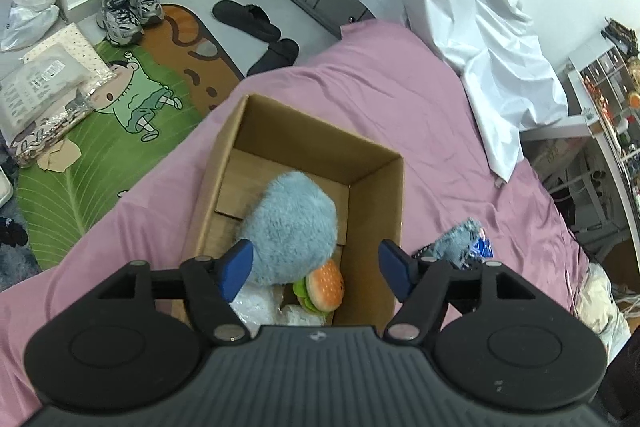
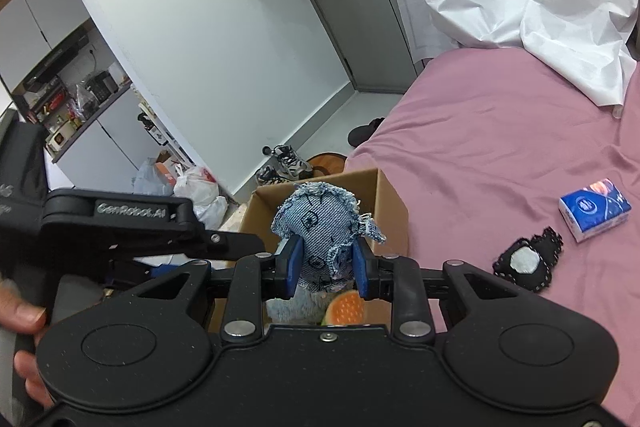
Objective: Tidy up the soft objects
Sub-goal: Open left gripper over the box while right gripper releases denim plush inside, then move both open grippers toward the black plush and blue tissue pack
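Gripping one denim toy [image 2: 320, 227], right claw [image 2: 325, 269]; two plushies boxed.

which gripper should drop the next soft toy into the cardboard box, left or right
Right. The right gripper is already shut on the denim toy, held near the cardboard box. The left gripper hangs open and empty above the box's blue plush.
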Demonstrator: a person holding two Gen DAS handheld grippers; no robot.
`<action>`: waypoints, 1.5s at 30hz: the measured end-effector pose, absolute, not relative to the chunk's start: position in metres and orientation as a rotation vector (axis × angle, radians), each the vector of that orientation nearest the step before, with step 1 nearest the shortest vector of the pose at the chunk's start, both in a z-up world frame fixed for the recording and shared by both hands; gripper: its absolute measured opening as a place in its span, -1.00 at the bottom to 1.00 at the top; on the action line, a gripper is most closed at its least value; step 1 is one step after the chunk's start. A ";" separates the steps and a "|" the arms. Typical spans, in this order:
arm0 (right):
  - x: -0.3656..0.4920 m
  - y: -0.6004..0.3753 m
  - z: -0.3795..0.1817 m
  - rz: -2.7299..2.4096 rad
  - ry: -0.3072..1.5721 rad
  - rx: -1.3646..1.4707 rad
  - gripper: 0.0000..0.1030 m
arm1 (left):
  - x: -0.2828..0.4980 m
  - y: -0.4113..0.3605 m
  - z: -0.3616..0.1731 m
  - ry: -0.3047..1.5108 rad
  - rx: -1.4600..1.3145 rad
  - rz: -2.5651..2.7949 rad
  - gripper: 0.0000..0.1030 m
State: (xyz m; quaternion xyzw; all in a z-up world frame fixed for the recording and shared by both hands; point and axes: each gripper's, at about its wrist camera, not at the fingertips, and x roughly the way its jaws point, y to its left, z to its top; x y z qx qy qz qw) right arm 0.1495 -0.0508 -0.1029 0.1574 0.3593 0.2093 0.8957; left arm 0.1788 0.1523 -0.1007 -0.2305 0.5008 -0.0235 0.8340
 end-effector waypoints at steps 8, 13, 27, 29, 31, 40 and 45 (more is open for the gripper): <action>0.170 -0.038 -0.096 0.417 0.744 0.317 -0.35 | 0.183 0.159 -0.100 1.051 -0.500 -0.027 0.39; 0.171 -0.040 -0.096 0.417 0.740 0.322 -0.04 | 0.187 0.166 -0.098 1.038 -0.501 -0.001 0.42; 0.149 -0.080 -0.088 0.409 0.768 0.233 0.15 | 0.191 0.144 -0.096 1.049 -0.449 0.010 0.48; 0.147 -0.087 -0.087 0.404 0.770 0.228 0.19 | 0.190 0.138 -0.094 1.049 -0.435 0.005 0.49; 0.147 -0.095 -0.087 0.397 0.773 0.232 0.28 | 0.191 0.131 -0.092 1.047 -0.424 0.000 0.56; 0.145 -0.130 -0.088 0.365 0.780 0.205 0.69 | 0.191 0.096 -0.084 1.033 -0.352 -0.038 0.60; 0.151 -0.153 -0.092 0.329 0.797 0.262 0.78 | 0.194 0.075 -0.083 1.039 -0.310 -0.048 0.60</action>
